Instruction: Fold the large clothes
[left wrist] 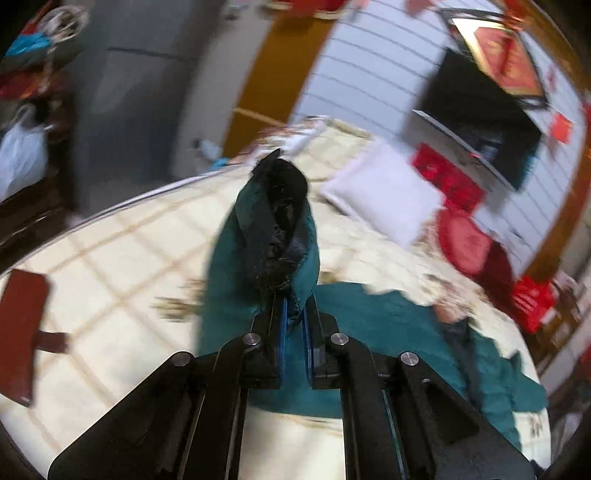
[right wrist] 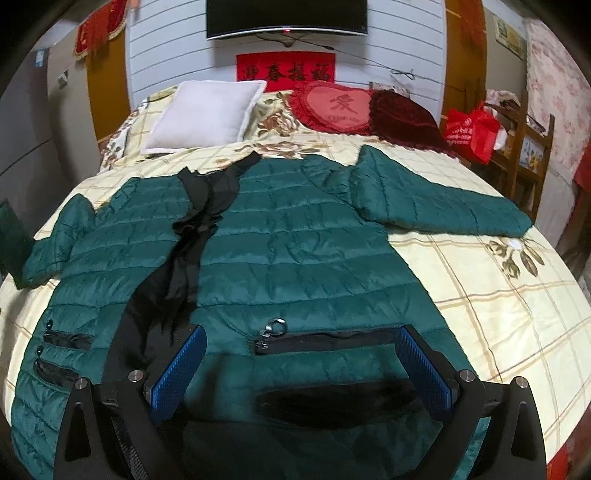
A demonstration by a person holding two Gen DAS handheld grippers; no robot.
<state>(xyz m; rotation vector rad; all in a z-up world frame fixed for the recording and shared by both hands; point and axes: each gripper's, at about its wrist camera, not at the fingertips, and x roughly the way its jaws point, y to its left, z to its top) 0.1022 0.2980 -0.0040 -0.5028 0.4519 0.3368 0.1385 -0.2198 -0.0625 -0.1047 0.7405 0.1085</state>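
Jacket [right wrist: 280,236] flat on bed [right wrist: 498,295]; left tongs [left wrist: 294,314] pinch sleeve (raised), right tongs [right wrist: 299,354] spread

- A bed [right wrist: 480,295] with a cream checked cover printed with brown flowers fills most of the scene.
- A white pillow [right wrist: 207,116] lies at the far left of the bed.
- A red heart-shaped cushion [right wrist: 334,107] sits to its right, touching a dark red cushion [right wrist: 402,118].
- A black television [right wrist: 286,16] hangs on the white slatted far wall.
- A red banner [right wrist: 286,72] with black characters hangs just below it.
- A red bag [right wrist: 471,133] rests on a wooden chair [right wrist: 528,155] at the far right.
- A dark brown board [left wrist: 22,332] lies at the bed's left edge.
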